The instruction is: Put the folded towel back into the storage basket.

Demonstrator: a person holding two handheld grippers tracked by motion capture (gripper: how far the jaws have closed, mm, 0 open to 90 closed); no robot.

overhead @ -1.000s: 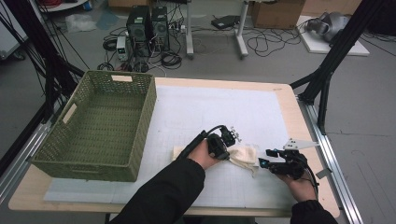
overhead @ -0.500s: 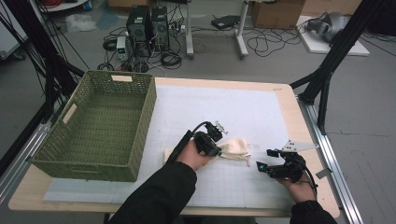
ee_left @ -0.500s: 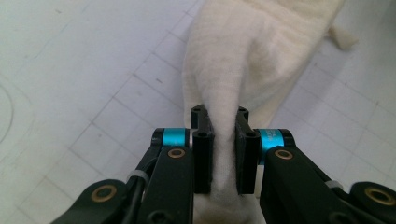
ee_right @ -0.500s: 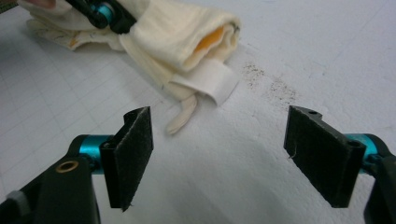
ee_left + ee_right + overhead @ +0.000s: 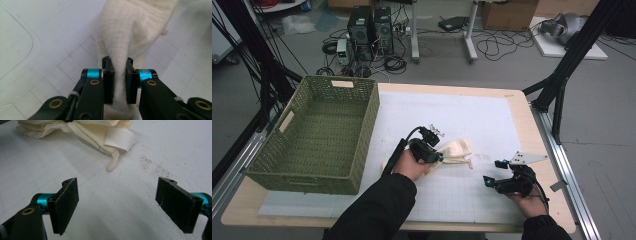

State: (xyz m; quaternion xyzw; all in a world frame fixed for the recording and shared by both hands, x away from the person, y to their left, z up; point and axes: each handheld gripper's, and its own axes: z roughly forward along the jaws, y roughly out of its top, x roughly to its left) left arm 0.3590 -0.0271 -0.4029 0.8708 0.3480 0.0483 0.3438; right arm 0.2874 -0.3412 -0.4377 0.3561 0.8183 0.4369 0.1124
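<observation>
Left gripper [image 5: 119, 75]: its two black jaws are squeezed tight on a fold of the cream cloth [image 5: 455, 150]. The fold is pinched right between the pads.
Cloth at the left jaws: most of it hangs out past the jaw tips, onto the white mat [image 5: 472, 120]. A little bit sticks out behind the jaws too.
Right gripper [image 5: 117, 205]: its jaws are wide apart and have just been opening. Nothing is between them, just bare mat.
Cloth at the right jaws: it lies ahead of the tips, apart from them. A short cloth string [image 5: 113, 160] points back toward the gap.
Basket [image 5: 319, 132]: the green woven basket sits off to the side of the left gripper, away from the cloth.
</observation>
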